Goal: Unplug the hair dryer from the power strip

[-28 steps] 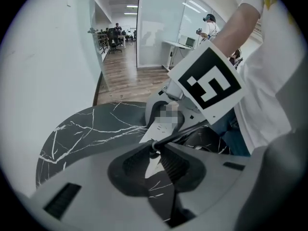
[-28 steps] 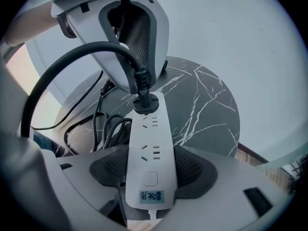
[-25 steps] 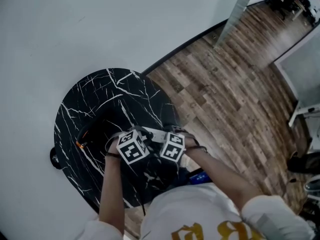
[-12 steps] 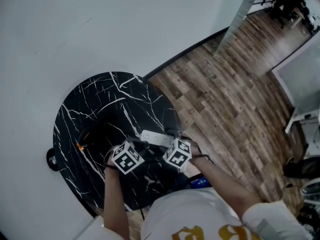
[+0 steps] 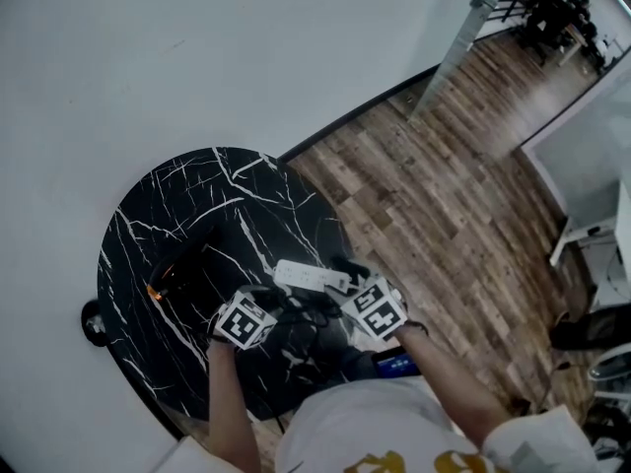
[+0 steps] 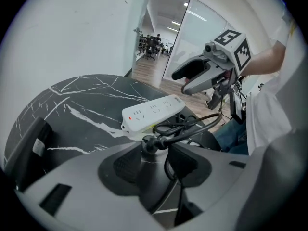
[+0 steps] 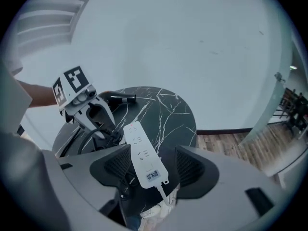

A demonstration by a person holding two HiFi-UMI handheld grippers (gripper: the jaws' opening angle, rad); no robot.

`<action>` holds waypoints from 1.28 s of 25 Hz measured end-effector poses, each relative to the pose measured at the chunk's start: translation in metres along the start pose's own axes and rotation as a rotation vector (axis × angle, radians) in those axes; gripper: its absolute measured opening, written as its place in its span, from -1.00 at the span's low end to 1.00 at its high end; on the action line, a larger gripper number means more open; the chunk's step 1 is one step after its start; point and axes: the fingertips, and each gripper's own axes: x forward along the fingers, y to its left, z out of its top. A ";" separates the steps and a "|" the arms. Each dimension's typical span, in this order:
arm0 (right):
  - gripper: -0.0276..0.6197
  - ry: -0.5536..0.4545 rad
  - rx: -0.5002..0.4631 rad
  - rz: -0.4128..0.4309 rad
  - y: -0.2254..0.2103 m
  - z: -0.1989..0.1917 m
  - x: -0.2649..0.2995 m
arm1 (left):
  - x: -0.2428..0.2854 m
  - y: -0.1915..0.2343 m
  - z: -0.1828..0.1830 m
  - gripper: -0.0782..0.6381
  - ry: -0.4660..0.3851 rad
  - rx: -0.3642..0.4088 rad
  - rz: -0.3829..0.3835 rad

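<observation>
A white power strip (image 5: 310, 276) lies on the round black marble table (image 5: 227, 185) with its sockets empty. The black plug (image 6: 148, 142) and its coiled cable (image 6: 192, 124) lie apart from the strip (image 6: 151, 112), just past my left gripper's tips. My left gripper (image 6: 154, 153) has just been opening; the plug sits between its open jaws without the pads pressing it. My right gripper (image 7: 150, 165) hangs open above the strip's near end (image 7: 144, 158), clear of it. The dark hair dryer (image 5: 182, 264) rests at the table's left.
A white wall curves behind the table. Wooden floor (image 5: 444, 195) spreads to the right, with a glass partition (image 5: 463, 37) beyond. A small black round object (image 5: 91, 321) sits low beside the table's left edge. The person's white shirt (image 5: 365, 422) fills the bottom.
Both grippers have drawn back toward the table's near edge and spread apart. The power strip, earlier partly covered by them, now lies in full view.
</observation>
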 end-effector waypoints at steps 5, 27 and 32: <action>-0.09 -0.097 0.089 -0.055 -0.012 0.013 -0.030 | -0.011 0.008 -0.007 -0.28 -0.072 -0.063 0.036; -0.93 -0.544 0.108 -0.049 0.019 0.093 -0.161 | -0.210 -0.042 0.083 -0.78 -0.754 -0.156 0.752; -0.93 -0.550 0.096 -0.093 0.025 0.073 -0.170 | -0.210 -0.058 0.067 -0.78 -0.844 -0.290 0.747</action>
